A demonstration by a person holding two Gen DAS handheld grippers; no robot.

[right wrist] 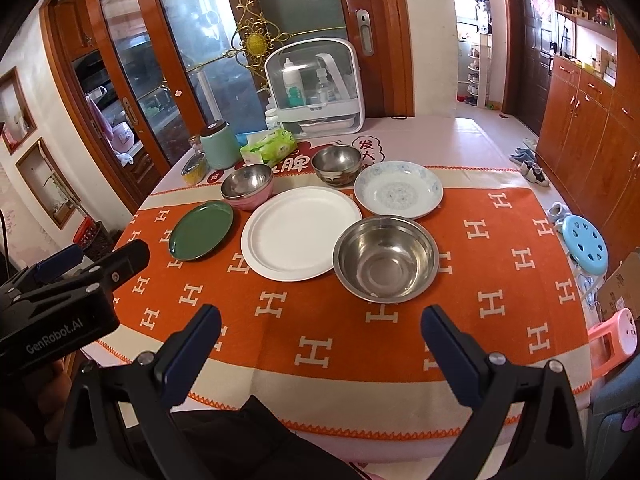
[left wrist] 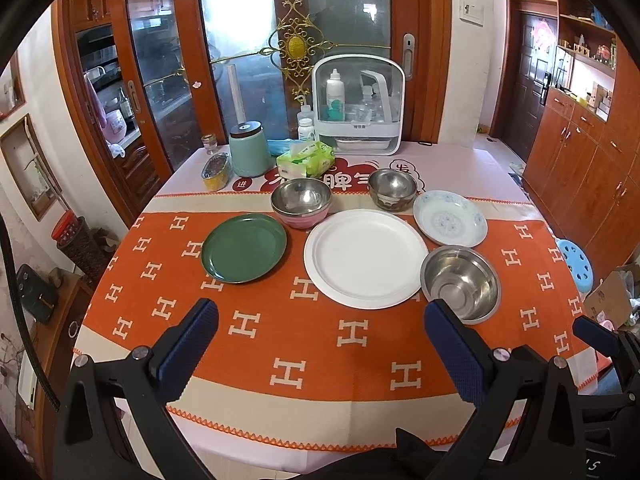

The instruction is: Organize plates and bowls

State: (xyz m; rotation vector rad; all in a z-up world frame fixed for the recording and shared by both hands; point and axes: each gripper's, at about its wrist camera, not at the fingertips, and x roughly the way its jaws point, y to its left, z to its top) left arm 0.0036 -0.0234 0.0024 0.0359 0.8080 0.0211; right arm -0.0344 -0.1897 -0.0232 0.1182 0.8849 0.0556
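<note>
On the orange cloth lie a green plate (left wrist: 244, 248) (right wrist: 201, 231), a large white plate (left wrist: 365, 257) (right wrist: 301, 232) and a blue-patterned white plate (left wrist: 450, 218) (right wrist: 398, 189). A wide steel bowl (left wrist: 460, 282) (right wrist: 386, 258) stands front right. A pink-sided steel bowl (left wrist: 301, 202) (right wrist: 247, 186) and a small patterned steel bowl (left wrist: 392, 189) (right wrist: 337, 166) stand behind the plates. My left gripper (left wrist: 320, 320) is open and empty above the near cloth. My right gripper (right wrist: 320, 324) is open and empty, just short of the wide bowl.
At the table's (left wrist: 472, 162) back stand a white storage box (left wrist: 358, 104), a tissue pack (left wrist: 306, 158), a mint canister (left wrist: 250, 152) and a yellow tin (left wrist: 216, 172). A blue stool (right wrist: 584, 246) and a pink stool (right wrist: 612, 340) stand to the right. Glass doors stand behind.
</note>
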